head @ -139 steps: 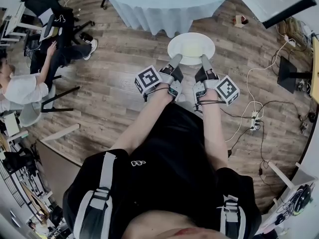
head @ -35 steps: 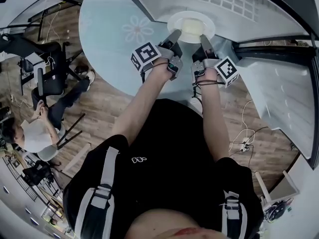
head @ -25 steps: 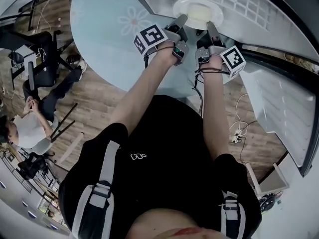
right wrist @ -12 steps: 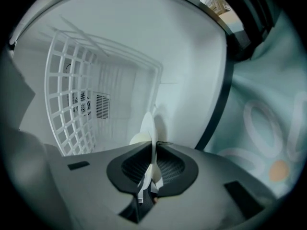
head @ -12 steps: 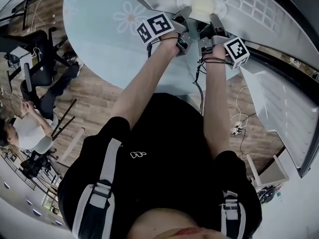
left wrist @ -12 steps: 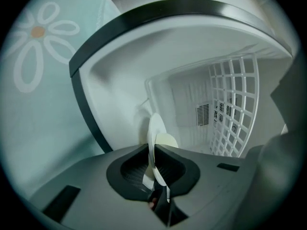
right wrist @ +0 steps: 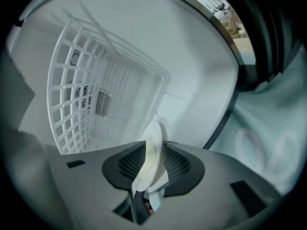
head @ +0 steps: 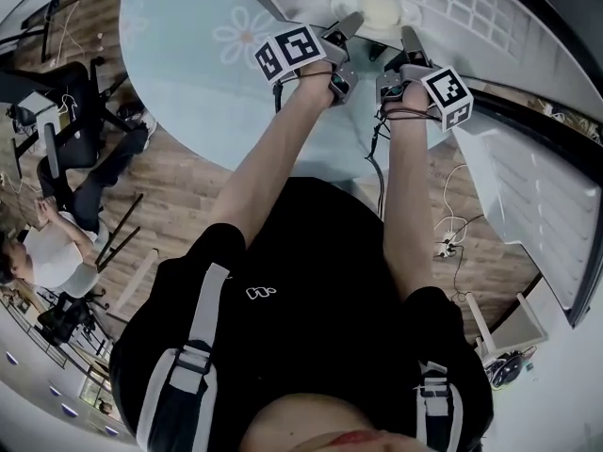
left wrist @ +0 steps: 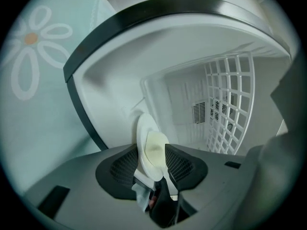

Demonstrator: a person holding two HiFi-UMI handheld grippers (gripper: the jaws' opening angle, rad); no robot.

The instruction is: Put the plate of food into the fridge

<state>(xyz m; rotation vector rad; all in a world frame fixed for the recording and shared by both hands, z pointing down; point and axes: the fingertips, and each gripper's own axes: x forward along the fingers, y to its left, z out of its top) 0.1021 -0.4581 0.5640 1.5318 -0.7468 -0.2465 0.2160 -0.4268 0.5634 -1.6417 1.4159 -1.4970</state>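
Observation:
A white plate [head: 377, 9] with a pale lump of food [left wrist: 157, 150] sits low inside the open white fridge [head: 471, 8]. My left gripper [head: 350, 24] is at the plate's left rim and my right gripper [head: 408, 38] at its right rim. In the left gripper view the plate [left wrist: 145, 143] stands edge-on between the dark pads [left wrist: 123, 169]; the jaws are opening and a slit shows beside the rim. In the right gripper view the plate [right wrist: 152, 147] likewise lies between opening jaws, with a gap on its right side.
A white wire rack [left wrist: 230, 104] lines the fridge's inside, with a vent on the back wall [right wrist: 101, 103]. The dark door seal [left wrist: 158, 11] frames the opening. A pale cloth with a flower print [head: 236, 36] covers the round table. A person sits at the left [head: 47, 252] by a chair [head: 75, 111].
Both grippers carried the plate up and deeper into the fridge. Since half a second ago the plate sits lower and both pairs of jaws have widened off its rim.

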